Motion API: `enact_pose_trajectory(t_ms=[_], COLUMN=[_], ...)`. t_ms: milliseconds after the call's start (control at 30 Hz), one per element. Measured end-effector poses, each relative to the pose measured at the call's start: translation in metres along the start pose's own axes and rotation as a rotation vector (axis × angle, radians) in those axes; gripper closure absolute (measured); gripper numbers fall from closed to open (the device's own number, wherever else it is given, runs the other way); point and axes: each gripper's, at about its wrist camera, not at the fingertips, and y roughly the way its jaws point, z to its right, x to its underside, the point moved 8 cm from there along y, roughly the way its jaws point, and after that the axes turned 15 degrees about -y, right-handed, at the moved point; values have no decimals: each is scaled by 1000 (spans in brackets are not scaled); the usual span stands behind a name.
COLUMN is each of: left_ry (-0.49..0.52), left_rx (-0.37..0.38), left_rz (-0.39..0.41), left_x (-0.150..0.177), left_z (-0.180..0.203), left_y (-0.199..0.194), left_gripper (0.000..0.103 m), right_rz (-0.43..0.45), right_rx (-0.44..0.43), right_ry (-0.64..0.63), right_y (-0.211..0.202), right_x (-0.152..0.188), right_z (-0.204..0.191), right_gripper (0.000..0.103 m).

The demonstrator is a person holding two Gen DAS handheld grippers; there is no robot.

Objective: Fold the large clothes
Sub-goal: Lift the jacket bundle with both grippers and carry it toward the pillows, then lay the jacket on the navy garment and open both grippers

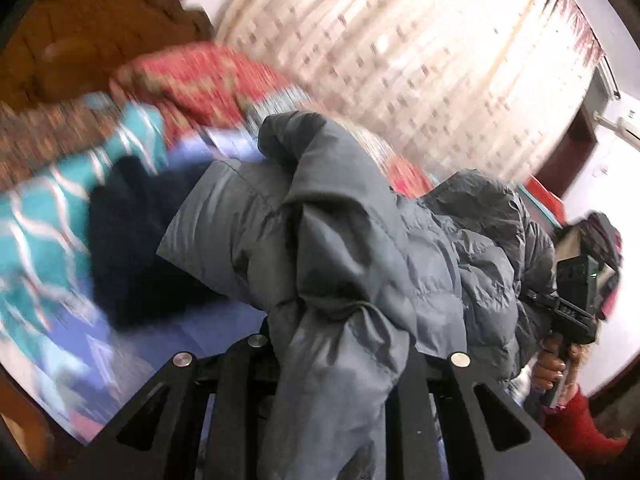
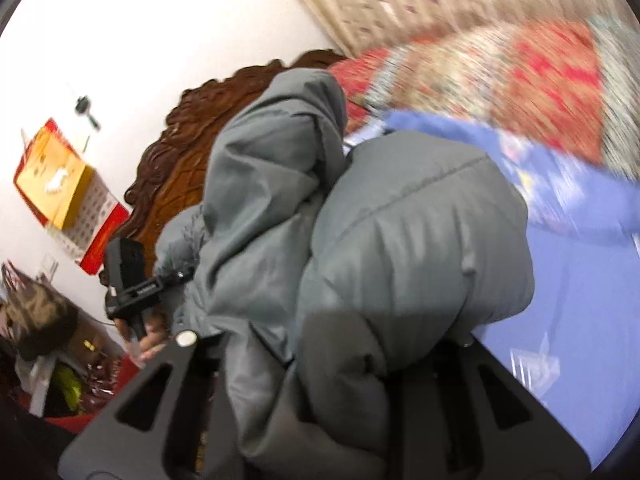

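Grey puffer jacket [image 1: 328, 240] hangs bunched between the left gripper [image 1: 336, 344] and right gripper [image 2: 320, 360], each clamped on a fold at six o'clock, lifted clear of the blue bedsheet [image 2: 580, 320], presumably to shake it out.

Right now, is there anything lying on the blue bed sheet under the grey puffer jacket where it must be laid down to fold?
Yes. A dark navy garment and a teal patterned cloth lie on the blue bed sheet, left of the lifted grey puffer jacket in the left wrist view. The sheet in the right wrist view looks free.
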Motion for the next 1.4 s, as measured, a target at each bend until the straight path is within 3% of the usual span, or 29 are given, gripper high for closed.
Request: enact_pose_trajectory(t_ms=[133,233,400,467,533,600,667,833,933,1067,1167,1267,1400], left_ry=[-16,-72,-162,-207,-217,-229,-207,-139,-191,-290,-391,-512,-429], left_rx=[-81,-137,-220,-285,-400,-528,-565,-593,-571,-510,-477,-409,-426], left_rz=[133,198,200,164,128,102,107,142,181,359,493,553,529], left_x=[-77,-126,-162,-165,-161,-152,-147,-151,-159,-169,-173,-165,-118], left_z=[-21,-57,-117,-151,-184,-216,-234,-225,-223,-208,-204,-202,-170], left_y=[0,18,78,115,148,174,188,182,163,99,45,-2,-27], left_gripper=[61,61,61,60,58,51,38,31,31,25,20,20,20], right_rz=[17,22,-66,-117,-168,-221,-249,-175,-81,20,26,-18,-119], right_rx=[55,81,205,306,435,501,516,517,525,563,564,485,356], right_ry=[-76,-107,-119,-112,-78,-32,19,97,136,97,5,-39,-72], right_y=[80,138,265,303,340,363,377,354,316,260,233,214,194], right_x=[-83,-120,-151,-142,-128,-105,-90,-92,-107,-121,-121,-95,-18], right_z=[7,19,72,102,140,172,199,227,227,198,158,113,47], right_gripper=[85,85,83,75,39,24,16,13,13,13,13,13,13])
